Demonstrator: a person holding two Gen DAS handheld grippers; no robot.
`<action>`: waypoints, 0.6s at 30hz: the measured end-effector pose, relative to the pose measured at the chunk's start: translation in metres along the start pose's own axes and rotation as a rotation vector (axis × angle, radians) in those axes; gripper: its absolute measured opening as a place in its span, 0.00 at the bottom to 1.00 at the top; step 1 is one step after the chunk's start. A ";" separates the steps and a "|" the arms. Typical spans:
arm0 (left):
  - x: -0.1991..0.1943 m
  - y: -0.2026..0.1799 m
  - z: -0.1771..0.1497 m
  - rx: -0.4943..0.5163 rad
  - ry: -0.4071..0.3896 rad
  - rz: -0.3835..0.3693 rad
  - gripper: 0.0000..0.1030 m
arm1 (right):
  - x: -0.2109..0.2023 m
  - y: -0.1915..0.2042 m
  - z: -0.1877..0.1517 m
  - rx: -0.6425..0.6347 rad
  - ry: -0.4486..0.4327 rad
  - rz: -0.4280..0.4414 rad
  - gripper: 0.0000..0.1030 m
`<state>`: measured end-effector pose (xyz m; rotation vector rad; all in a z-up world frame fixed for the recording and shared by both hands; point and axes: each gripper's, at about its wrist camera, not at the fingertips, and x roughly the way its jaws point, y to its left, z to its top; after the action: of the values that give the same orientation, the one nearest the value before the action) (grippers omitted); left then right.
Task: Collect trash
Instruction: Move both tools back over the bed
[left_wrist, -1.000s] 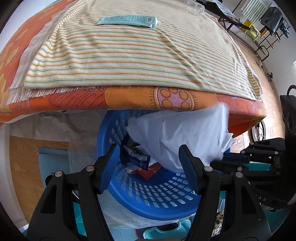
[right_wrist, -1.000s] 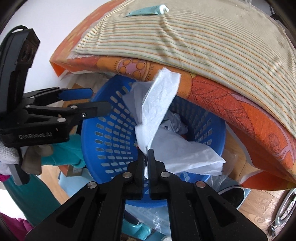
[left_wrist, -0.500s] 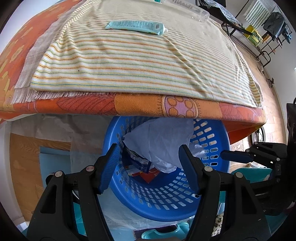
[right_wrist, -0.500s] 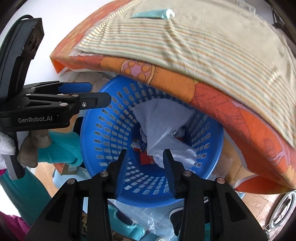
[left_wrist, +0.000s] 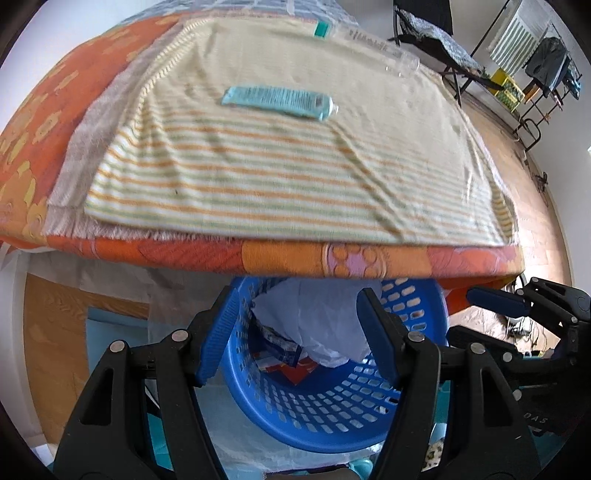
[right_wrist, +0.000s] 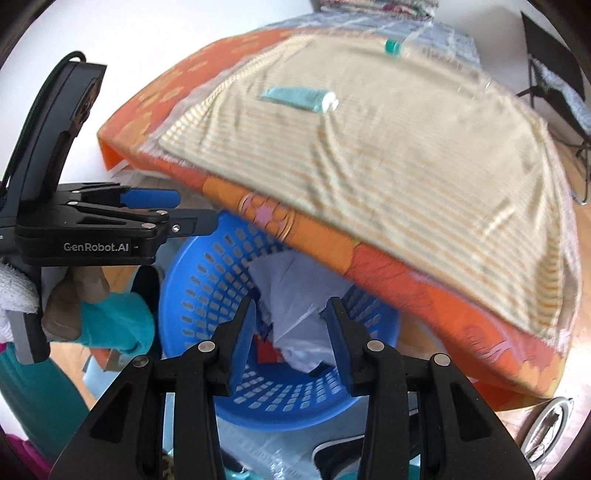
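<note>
A blue perforated basket (left_wrist: 325, 413) (right_wrist: 207, 295) stands on the floor under the table edge. A white tissue (left_wrist: 325, 317) (right_wrist: 291, 291) and coloured wrappers (left_wrist: 284, 354) lie in it. My left gripper (left_wrist: 295, 332) is open and empty above the basket; it also shows in the right wrist view (right_wrist: 162, 210). My right gripper (right_wrist: 291, 339) is open and empty over the basket. A teal tube (left_wrist: 277, 99) (right_wrist: 299, 98) lies on the striped cloth (left_wrist: 295, 166). A clear plastic bottle (left_wrist: 369, 40) with a teal cap (right_wrist: 391, 46) lies further back.
The table carries an orange patterned cover (left_wrist: 33, 122) whose edge overhangs the basket. A black chair (left_wrist: 439, 40) and a clothes rack (left_wrist: 535, 62) stand at the far right on the wooden floor (left_wrist: 532, 192).
My right gripper opened and let go of the white tissue, which dropped into the basket. Both grippers then rose, bringing more of the tabletop into view.
</note>
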<state>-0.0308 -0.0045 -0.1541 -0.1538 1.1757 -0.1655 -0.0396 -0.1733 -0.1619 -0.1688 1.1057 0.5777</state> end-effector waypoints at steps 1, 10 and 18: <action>-0.003 -0.001 0.002 0.001 -0.010 0.001 0.66 | -0.004 -0.001 0.003 0.002 -0.016 -0.008 0.37; -0.028 -0.017 0.022 0.056 -0.109 0.016 0.66 | -0.035 -0.012 0.025 0.015 -0.161 -0.068 0.40; -0.034 -0.012 0.040 0.042 -0.122 0.005 0.66 | -0.056 -0.028 0.041 0.027 -0.278 -0.113 0.40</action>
<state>-0.0074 -0.0077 -0.1061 -0.1221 1.0507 -0.1739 -0.0109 -0.1998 -0.0988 -0.1221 0.8285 0.4691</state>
